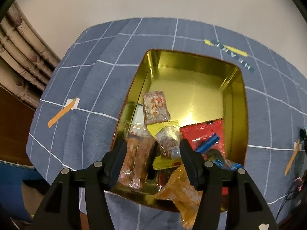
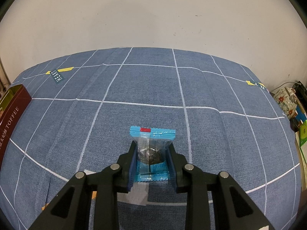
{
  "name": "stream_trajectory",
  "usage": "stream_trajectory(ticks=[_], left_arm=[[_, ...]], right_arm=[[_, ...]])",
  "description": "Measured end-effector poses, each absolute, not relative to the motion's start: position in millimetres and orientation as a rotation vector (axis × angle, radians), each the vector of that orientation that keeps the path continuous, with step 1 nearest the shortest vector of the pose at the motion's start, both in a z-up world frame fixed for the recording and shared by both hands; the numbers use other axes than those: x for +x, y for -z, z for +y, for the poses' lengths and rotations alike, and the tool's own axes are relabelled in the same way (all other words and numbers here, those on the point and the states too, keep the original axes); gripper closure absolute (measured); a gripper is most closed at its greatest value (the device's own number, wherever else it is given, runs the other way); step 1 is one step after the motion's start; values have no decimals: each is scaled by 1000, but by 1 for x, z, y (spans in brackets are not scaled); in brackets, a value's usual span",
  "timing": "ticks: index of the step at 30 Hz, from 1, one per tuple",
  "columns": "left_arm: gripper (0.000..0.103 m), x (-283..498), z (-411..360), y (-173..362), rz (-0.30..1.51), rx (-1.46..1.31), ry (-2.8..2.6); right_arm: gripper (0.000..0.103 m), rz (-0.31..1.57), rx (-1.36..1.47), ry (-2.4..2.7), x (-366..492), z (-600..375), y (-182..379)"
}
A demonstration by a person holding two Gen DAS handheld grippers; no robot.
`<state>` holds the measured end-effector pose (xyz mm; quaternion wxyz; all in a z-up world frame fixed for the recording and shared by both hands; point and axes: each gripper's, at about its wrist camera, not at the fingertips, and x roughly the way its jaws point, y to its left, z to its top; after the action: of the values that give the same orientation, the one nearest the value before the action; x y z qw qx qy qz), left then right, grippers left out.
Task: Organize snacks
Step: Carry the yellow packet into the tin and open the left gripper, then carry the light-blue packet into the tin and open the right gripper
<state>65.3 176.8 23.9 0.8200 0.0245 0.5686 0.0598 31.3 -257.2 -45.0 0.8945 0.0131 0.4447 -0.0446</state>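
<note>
**Snacks in the tin, one packet held outside it**

Blue cloth with a white grid covers the bench (image 1: 80, 88) in both views, against a plain pale wall.

Left wrist view: a gold-lined tin (image 1: 238, 103) stands open on the cloth. Snacks are heaped in its near half; the far half shows bare gold floor. Among them are a speckled square packet (image 1: 156, 107) furthest in, a red packet (image 1: 203, 132) at the right, a clear packet of brown pieces (image 1: 136, 153) at the left, a yellow packet (image 1: 165, 163) under a small clear-wrapped dark snack (image 1: 168, 141), and an orange packet (image 1: 184, 197) hanging over the near rim. The left tongs (image 1: 153, 149) hover over the heap, released: their jaws stand apart, with the brown-piece packet and the small dark snack lying between them, neither visibly pinched.

Right wrist view: the right tongs (image 2: 152, 153) are clenched on a light-blue packet (image 2: 152, 134) with a dark snack inside, held upright above the cloth. The tin's maroon side, lettered TOFFEE, sits at the far left edge, well apart from the packet. A floral teapot (image 2: 285, 100) stands beyond the bench at the right.
</note>
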Motion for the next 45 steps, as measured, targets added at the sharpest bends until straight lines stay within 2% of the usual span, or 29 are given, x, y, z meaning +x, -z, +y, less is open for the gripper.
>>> stream_trajectory(ticks=[11, 22, 35, 45], left_arm=[[40, 33, 187, -45, 1119, 14, -116], [37, 6, 208, -42, 1070, 21, -216], [31, -10, 229, -25, 1096, -6, -274], [31, -10, 230, -16, 1137, -16, -264]], right_arm=[[74, 922, 28, 91, 31, -258, 45], [74, 937, 14, 117, 32, -255, 43], [76, 949, 7, 147, 29, -245, 27], [77, 901, 40, -11, 36, -179, -7]])
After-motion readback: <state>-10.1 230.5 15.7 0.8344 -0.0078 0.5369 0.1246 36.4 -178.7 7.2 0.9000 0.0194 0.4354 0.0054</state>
